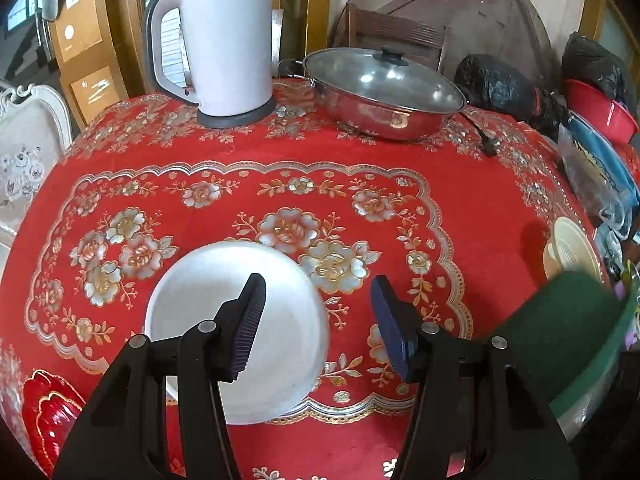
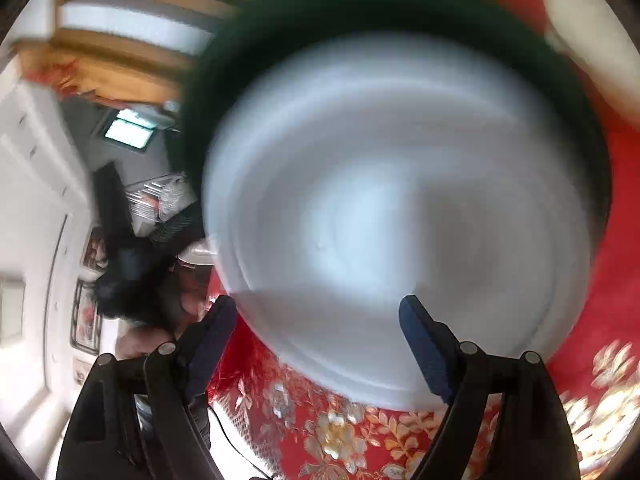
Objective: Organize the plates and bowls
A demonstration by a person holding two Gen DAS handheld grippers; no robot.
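A white bowl (image 1: pixel 200 288) sits upright on the red flowered tablecloth (image 1: pixel 320 152). My left gripper (image 1: pixel 318 284) hangs open just above it, its left finger over the bowl's inside and its right finger over bare cloth beside the rim. A large plate, white inside and dark green outside (image 2: pixel 360 180), fills the right wrist view, blurred. My right gripper (image 2: pixel 316 304) is open at the plate's near rim, one finger outside the rim and the other over the white inside. The left wrist view shows the same green plate (image 1: pixel 560 320) blurred at the table's right edge.
A white kettle (image 1: pixel 228 40) and a steel pot with a glass lid (image 1: pixel 384 92) stand at the far side. A cream strainer (image 1: pixel 568 248), black bags (image 1: pixel 500 80) and a red basin (image 1: pixel 604 112) crowd the right. A white chair (image 1: pixel 28 140) stands left.
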